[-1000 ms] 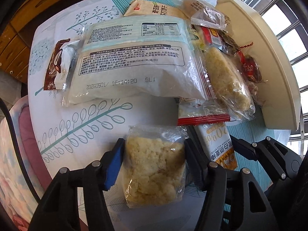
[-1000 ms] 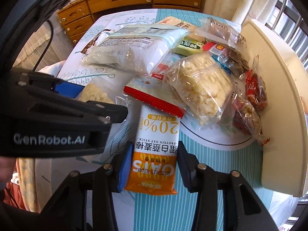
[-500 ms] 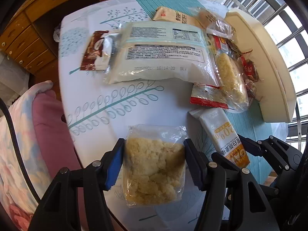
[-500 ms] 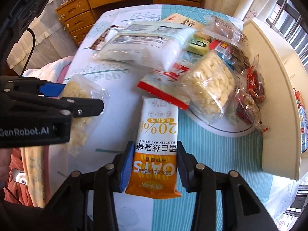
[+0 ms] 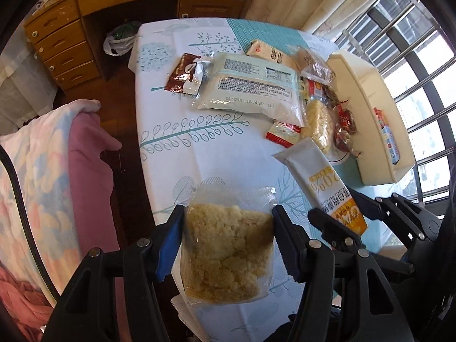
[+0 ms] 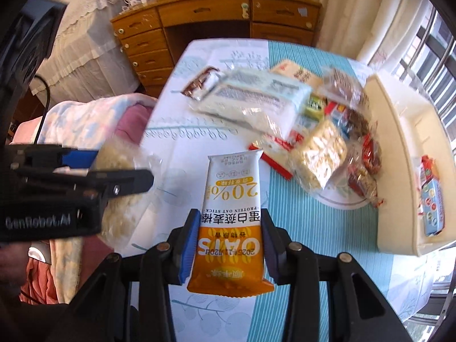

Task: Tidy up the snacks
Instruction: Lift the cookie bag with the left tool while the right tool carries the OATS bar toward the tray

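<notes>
Left wrist view: left gripper [image 5: 226,225] clamps a crumbly rice cake pack [image 5: 228,252]; right gripper [image 6: 228,238] pinches, seemingly firmly, an oat bar [image 6: 231,222].

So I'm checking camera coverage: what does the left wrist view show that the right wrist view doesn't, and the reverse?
Only the left wrist view shows the whole crumbly snack bag clamped in the left gripper, plus a plastic bag on the floor.

Only the right wrist view shows the oat bar front-on in the right gripper, and the green packet in the pile.

Both show the large white bag, the brown sachet, the cream tray and the wooden drawers.
</notes>
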`<state>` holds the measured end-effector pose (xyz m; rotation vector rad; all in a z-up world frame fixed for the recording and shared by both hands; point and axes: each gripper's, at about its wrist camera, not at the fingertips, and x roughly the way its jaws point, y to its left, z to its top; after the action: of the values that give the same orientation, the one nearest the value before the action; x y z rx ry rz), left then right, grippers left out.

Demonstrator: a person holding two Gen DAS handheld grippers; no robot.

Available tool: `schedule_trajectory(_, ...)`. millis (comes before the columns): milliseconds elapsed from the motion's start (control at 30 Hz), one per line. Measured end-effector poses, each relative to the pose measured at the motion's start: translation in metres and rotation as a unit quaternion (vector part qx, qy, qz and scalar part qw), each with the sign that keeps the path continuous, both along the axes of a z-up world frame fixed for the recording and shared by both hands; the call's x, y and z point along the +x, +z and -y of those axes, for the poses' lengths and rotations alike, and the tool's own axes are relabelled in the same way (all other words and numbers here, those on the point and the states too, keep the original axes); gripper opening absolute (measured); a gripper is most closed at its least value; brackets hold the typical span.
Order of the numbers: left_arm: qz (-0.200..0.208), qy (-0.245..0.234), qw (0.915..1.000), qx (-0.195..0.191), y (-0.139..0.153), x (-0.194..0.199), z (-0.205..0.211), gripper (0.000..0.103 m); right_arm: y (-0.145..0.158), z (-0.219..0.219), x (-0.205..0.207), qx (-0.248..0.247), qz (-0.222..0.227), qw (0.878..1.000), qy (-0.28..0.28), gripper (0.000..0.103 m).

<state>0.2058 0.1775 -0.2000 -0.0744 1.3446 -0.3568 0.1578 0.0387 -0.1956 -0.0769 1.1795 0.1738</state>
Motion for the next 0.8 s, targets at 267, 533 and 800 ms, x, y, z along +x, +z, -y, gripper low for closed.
schedule_trajectory(267,0.048,0.043,0.9970,-0.042,0.032,-0.028,-0.015,0.060,0.035,-0.002,-0.002,0.006,0.045,0.999,0.027,0.041)
schedule_trajectory(533,0.091,0.095,0.9893,-0.063,0.063,-0.051,-0.018,0.060,0.068,0.015,-0.011,0.029,0.081,0.995,0.048,0.041)
schedule_trajectory(800,0.136,0.123,0.9804,-0.073,0.101,-0.065,0.010,0.060,0.098,0.048,-0.017,0.050,0.122,0.989,0.068,0.041)
